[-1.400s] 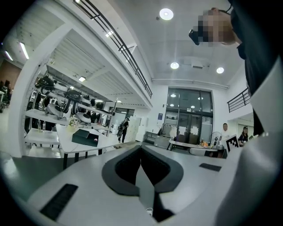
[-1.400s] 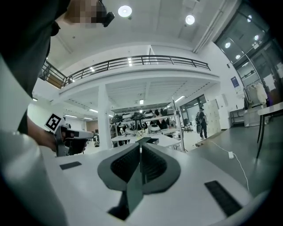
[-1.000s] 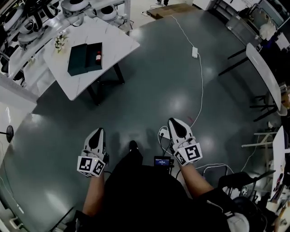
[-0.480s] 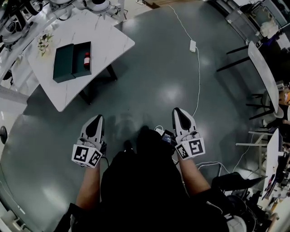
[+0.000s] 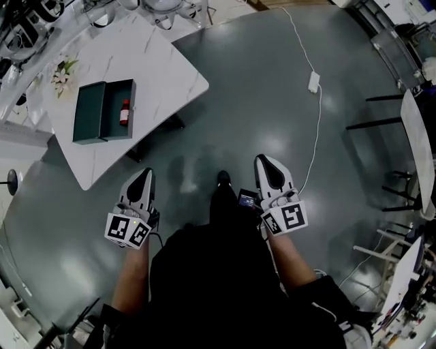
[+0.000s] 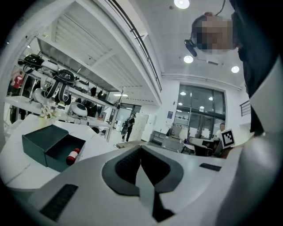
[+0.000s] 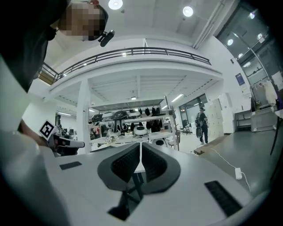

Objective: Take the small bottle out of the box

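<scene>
A dark green box (image 5: 88, 112) lies open on the white marble table (image 5: 160, 65) at the upper left of the head view. A small red bottle with a white label (image 5: 125, 112) lies in its right half. The left gripper view shows the same box (image 6: 42, 143) and bottle (image 6: 73, 155) at lower left, some way ahead. My left gripper (image 5: 144, 174) (image 6: 140, 149) and right gripper (image 5: 265, 162) (image 7: 140, 145) are held over the grey floor in front of the body, short of the table. Both are shut and empty.
A small bunch of white flowers (image 5: 61, 73) stands on the table beside the box. Shelves of equipment (image 5: 27, 20) run behind the table. A white cable with a power strip (image 5: 314, 82) crosses the floor on the right, near another white desk (image 5: 419, 146).
The table and the box have grown larger and slid down towards me in the head view. Both grippers keep their place in front of the body and stay shut.
</scene>
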Available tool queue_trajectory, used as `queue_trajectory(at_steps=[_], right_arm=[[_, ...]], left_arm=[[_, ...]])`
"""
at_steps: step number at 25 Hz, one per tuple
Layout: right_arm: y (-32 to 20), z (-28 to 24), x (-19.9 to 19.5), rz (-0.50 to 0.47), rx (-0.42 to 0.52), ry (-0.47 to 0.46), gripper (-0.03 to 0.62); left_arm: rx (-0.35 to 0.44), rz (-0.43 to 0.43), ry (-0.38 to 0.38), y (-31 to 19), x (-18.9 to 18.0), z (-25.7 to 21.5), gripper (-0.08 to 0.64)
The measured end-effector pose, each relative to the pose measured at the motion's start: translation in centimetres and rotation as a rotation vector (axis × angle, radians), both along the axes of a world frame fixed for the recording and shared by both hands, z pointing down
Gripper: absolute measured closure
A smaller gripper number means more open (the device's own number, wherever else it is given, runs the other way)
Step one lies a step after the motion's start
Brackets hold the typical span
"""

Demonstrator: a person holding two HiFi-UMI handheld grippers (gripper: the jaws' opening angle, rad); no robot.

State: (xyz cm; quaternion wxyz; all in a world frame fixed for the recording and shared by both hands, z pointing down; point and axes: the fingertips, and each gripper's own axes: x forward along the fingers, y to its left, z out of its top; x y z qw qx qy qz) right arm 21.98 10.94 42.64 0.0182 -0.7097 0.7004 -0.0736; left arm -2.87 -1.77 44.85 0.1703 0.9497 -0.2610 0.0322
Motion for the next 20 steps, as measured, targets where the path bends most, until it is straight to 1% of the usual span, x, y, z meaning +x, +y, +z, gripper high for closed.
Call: queue_trajectory(at_steps=[2,5,8,10,12,14,17,20], right_arm=[[-2.9,0.1,2.7,-0.047,-0.007,-0.003,0.554],[-7.0,0.4,5.9,-0.139,-0.022,-0.010,0.554],[-11.6,0.6,7.6,-0.260,-0.021,-0.005,0.554],[-14.8,0.7,8.8,-0.296,-0.008,-0.002,0.554],[-17.9,0.6,9.6,-0.320,0.011,0.005,0.554],[-21.1,0.5,9.4,-0.367,0.027,0.016,0.554],[-25.5,0.9,7.8,-0.440,0.029,0.036,0.554],[-29.6,1.4,6.4,-0.479,0.012,0.058,0.554]], left_arm=[[-0.031,-0.055,0.017,-2.4,1.9,0.2,0.543],[-0.053,-0.148,0.024,-5.1,4.0,-0.1,0.543],[-0.060,-0.250,0.004,-7.5,5.0,-1.1,0.543],[-0.055,-0.280,-0.021,-9.5,5.7,-1.5,0.543],[-0.033,-0.295,-0.072,-11.6,5.8,-1.7,0.543],[-0.024,-0.325,-0.138,-13.7,4.9,-1.4,0.543],[-0.059,-0.367,-0.215,-17.3,2.4,-0.2,0.543],[-0.099,-0.377,-0.316,-21.3,-0.1,1.9,0.543]])
